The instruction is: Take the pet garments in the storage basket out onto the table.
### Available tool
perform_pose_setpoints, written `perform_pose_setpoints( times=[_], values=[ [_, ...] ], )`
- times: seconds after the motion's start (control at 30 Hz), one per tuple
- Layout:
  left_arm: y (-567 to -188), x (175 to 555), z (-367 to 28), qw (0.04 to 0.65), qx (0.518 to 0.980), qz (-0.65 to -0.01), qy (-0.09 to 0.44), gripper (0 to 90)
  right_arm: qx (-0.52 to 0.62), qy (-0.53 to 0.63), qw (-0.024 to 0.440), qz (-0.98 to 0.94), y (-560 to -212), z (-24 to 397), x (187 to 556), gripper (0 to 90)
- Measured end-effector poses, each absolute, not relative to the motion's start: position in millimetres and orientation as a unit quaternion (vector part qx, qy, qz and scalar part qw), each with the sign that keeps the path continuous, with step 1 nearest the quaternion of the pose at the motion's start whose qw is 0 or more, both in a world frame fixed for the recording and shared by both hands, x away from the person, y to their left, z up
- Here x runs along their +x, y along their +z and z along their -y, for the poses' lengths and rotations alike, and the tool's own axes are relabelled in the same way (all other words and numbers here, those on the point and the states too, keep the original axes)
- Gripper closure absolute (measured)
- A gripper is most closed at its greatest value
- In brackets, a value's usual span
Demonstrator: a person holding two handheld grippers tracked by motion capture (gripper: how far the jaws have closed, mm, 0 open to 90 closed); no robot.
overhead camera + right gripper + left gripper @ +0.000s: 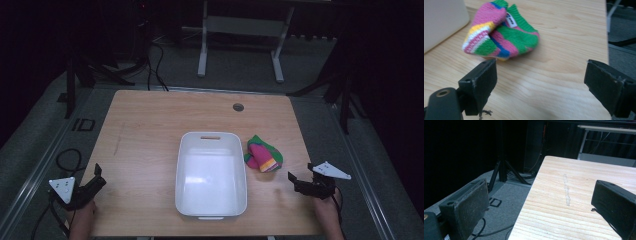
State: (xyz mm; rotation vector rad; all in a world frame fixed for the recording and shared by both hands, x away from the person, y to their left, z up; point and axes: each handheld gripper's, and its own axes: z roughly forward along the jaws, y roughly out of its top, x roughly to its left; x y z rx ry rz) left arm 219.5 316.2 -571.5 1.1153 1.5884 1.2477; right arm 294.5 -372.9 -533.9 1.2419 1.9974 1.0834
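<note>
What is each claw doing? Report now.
Left claw: open, holding nothing, at the table's left edge.
Right claw: open, holding nothing, just short of the knitted hat.

Knit hat (501, 35), striped pink, green, blue, yellow and white, white label showing; crumpled and folded over itself, lying flat on the desk (554, 75), just ahead of the right gripper (540, 82), untouched, toward its left jaw.

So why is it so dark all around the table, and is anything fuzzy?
High view: light falls on the table while the room behind stays black, and the white tub glares a little. Right gripper view: the knitted hat looks sharp, the near fingers slightly soft. Left gripper view: dark backdrop, clear wood grain.
</note>
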Motion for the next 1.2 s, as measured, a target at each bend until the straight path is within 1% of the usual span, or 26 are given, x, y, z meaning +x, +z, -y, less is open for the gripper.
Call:
perform_pose_setpoints(
  times=[0.07, 0.2, 0.3, 0.37, 0.67, 0.8, 1.2],
  values=[
    [-571.5, 219.4, -316.3, 0.405, 0.442, -0.629, 0.494, 1.9, 0.465, 0.403, 0.276, -0.738, -535.0, 374.2, 292.5, 11.1],
    [-571.5, 219.5, -316.1, 0.405, 0.442, -0.629, 0.495, 1.9, 0.487, 0.411, 0.302, -0.709, -539.9, 382.9, 279.4, 11.1],
    [-571.5, 219.4, -316.2, 0.405, 0.442, -0.629, 0.495, 1.9, 0.492, 0.415, 0.305, -0.702, -541.8, 385.8, 275.0, 11.1],
    [-571.5, 219.5, -316.0, 0.405, 0.442, -0.629, 0.495, 1.9, 0.498, 0.411, 0.319, -0.694, -544.0, 389.5, 269.4, 11.1],
    [-571.5, 219.3, -315.6, 0.403, 0.442, -0.629, 0.497, 1.9, 0.519, 0.414, 0.326, -0.672, -554.0, 397.7, 258.7, 11.2],
    [-571.6, 219.4, -315.6, 0.404, 0.442, -0.629, 0.496, 1.9, 0.518, 0.413, 0.343, -0.665, -555.4, 400.7, 253.3, 11.2],
    [-571.5, 219.4, -315.6, 0.404, 0.441, -0.629, 0.496, 1.9, 0.526, 0.426, 0.341, -0.653, -556.5, 405.0, 252.3, 12.9]
  ],
)
